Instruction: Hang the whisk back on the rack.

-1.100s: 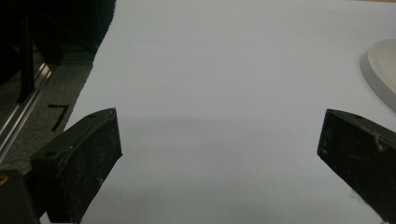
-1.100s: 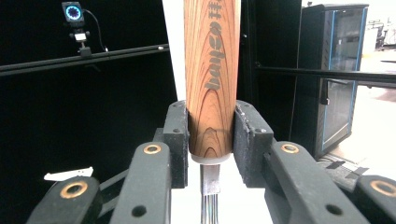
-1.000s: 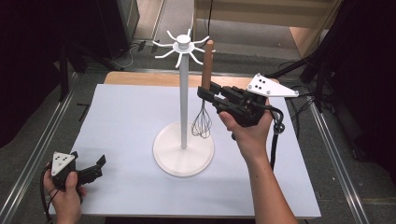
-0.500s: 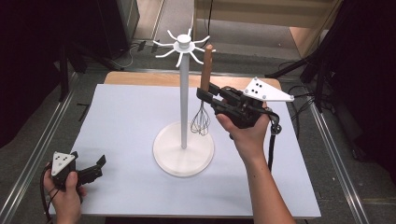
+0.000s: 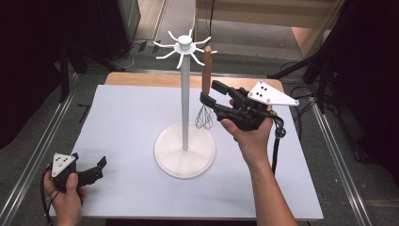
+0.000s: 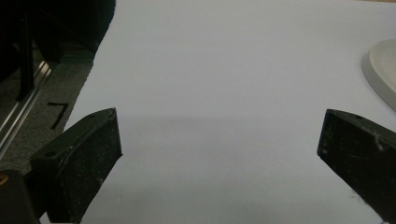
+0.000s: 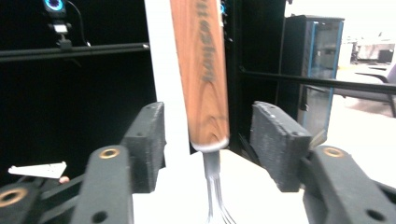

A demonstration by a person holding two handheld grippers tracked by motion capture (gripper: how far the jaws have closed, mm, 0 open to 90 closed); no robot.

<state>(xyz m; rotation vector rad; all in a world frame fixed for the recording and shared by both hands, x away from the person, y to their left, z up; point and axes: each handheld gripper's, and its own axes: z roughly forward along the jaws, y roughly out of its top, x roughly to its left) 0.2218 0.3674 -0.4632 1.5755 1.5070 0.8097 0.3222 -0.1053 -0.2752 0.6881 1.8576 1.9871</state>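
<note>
Whisk (image 5: 206, 89) is hanging from a hook of the white stand (image 5: 185, 101); right gripper (image 5: 210, 92), jaws just opening, is flanking its wooden handle without touching; left gripper (image 5: 99, 168) is resting wide open and empty on the table (image 5: 127, 122).

— Where is the stand (image 5: 184, 150) sitting?
— It is sitting on the table (image 5: 131, 117), near the middle, its pole rising to the hooks (image 5: 184, 46) up top.
— And the whisk (image 5: 205, 84)?
— It is hanging just right of the pole, off one hook, wires above the base.
— The grippers?
— The right gripper (image 5: 210, 93) is reaching in from the right, the whisk's handle standing between its jaws, which have just been opening, untouched. The left gripper (image 5: 96, 168) is resting at the table's near left corner, well apart from the stand.
</note>
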